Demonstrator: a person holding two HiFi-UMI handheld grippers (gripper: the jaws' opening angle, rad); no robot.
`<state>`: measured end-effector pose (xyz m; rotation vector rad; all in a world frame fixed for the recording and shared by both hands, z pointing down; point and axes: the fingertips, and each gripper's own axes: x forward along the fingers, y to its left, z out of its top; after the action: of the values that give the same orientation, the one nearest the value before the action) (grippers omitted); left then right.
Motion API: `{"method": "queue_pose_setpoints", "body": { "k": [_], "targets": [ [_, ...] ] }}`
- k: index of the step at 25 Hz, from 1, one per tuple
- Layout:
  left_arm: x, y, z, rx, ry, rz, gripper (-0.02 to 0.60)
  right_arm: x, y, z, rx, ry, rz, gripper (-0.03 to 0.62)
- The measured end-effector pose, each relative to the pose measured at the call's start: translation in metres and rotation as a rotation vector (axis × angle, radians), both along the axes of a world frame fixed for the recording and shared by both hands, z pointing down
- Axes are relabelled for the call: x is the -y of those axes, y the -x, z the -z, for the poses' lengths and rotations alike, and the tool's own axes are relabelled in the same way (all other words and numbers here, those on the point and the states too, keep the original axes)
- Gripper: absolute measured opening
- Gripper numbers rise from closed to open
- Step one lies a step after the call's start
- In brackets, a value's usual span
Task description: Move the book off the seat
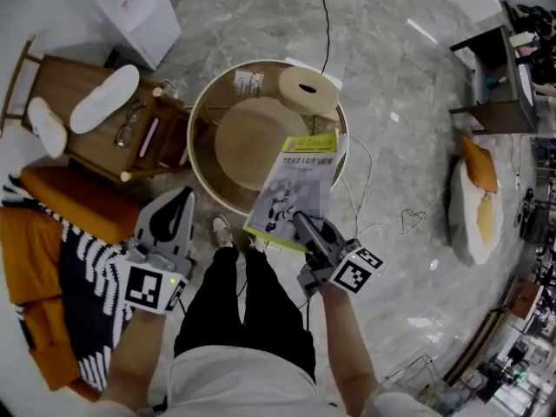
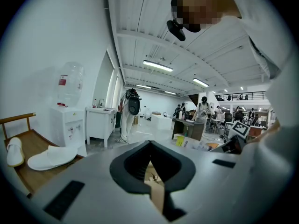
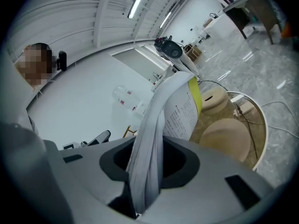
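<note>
A thin book (image 1: 294, 185) with a grey-white cover and a yellow-green band hangs in the air over the front right rim of the round tan seat (image 1: 248, 142). My right gripper (image 1: 306, 224) is shut on the book's lower edge. In the right gripper view the book (image 3: 180, 113) rises upright out of the right gripper (image 3: 148, 153), with the seat (image 3: 229, 134) beyond and below it. My left gripper (image 1: 181, 200) hangs to the left of the seat, shut, with nothing in it. The left gripper (image 2: 150, 146) points level across the room.
A round wooden stool (image 1: 308, 89) with a slot stands at the seat's far side. A low wooden table (image 1: 95, 142) holds white slippers (image 1: 102, 98) and glasses. An orange cushion (image 1: 74, 202) and a striped blanket (image 1: 78, 302) lie on the left. Cables (image 1: 373, 207) trail on the marble floor.
</note>
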<state>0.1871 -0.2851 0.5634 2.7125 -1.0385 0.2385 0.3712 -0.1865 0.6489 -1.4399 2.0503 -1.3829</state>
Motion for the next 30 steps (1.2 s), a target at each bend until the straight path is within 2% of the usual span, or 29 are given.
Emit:
{"method": "queue_pose_setpoints", "body": {
  "k": [11, 15, 19, 23, 30],
  "targets": [
    [0.0, 0.0, -0.072, 0.015, 0.049, 0.031, 0.017, 0.022, 0.007, -0.084, 0.013, 0.04, 0.051, 0.123],
    [-0.004, -0.003, -0.083, -0.005, 0.088, 0.056, 0.017, 0.028, 0.002, -0.106, 0.026, 0.05, 0.045, 0.123],
    [-0.005, -0.001, -0.088, 0.005, 0.1, 0.058, 0.017, 0.041, 0.0, -0.124, 0.057, 0.061, 0.033, 0.123],
    [-0.001, 0.0, -0.099, 0.012, 0.112, 0.065, 0.017, 0.058, 0.001, -0.152, 0.038, 0.074, 0.06, 0.123],
    [0.0, 0.004, -0.098, 0.022, 0.118, 0.086, 0.017, 0.078, 0.012, -0.17, 0.067, 0.074, 0.068, 0.123]
  ]
}}
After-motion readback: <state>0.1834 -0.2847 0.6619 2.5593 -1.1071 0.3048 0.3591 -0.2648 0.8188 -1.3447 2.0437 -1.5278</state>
